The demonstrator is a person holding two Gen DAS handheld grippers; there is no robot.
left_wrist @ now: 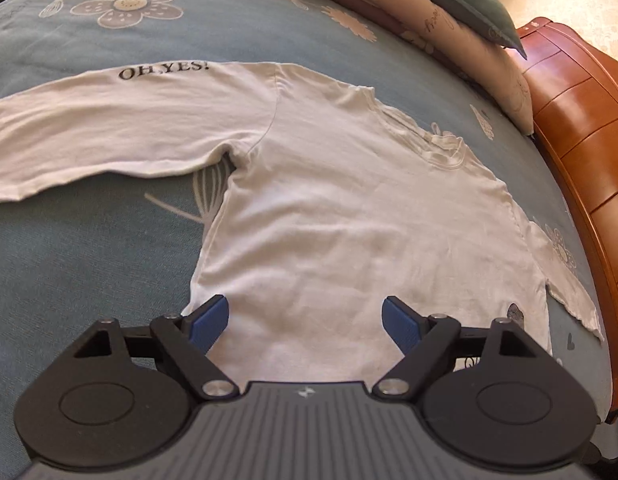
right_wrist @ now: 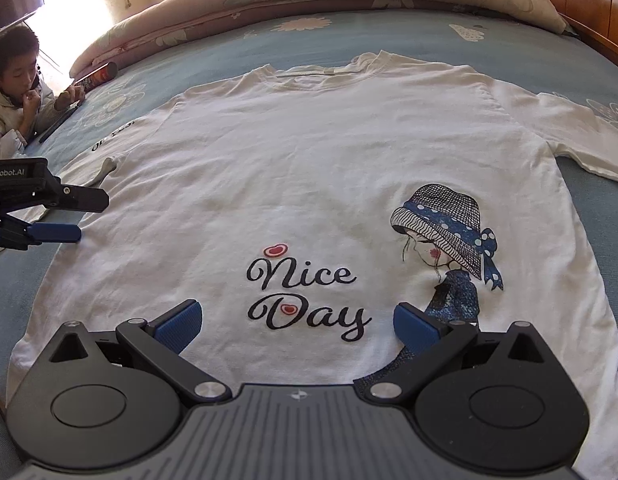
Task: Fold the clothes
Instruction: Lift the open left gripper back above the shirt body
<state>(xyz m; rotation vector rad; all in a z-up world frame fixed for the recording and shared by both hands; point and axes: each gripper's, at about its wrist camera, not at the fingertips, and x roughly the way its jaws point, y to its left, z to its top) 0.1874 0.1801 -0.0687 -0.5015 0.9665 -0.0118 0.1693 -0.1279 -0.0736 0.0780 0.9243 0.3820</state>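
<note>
The left gripper (left_wrist: pixel 305 322) and right gripper (right_wrist: pixel 297 322) both gape wide, empty — below and ahead of each, the white shirt (right_wrist: pixel 309 160) lies flat on the bed (left_wrist: pixel 89 260).

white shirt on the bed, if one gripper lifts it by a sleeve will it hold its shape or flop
The white shirt will probably flop: thin, creased knit lying limp on the bedspread. Likely light; its long sleeve should trail and drag rather than lift flat.

the white shirt (right_wrist: pixel 309 184) reads "nice day" at lower centre, "oh,yes!" on its sleeve (left_wrist: pixel 109 120); the left gripper (right_wrist: pixel 75 216), far left, shows "enrobot.ai".
</note>
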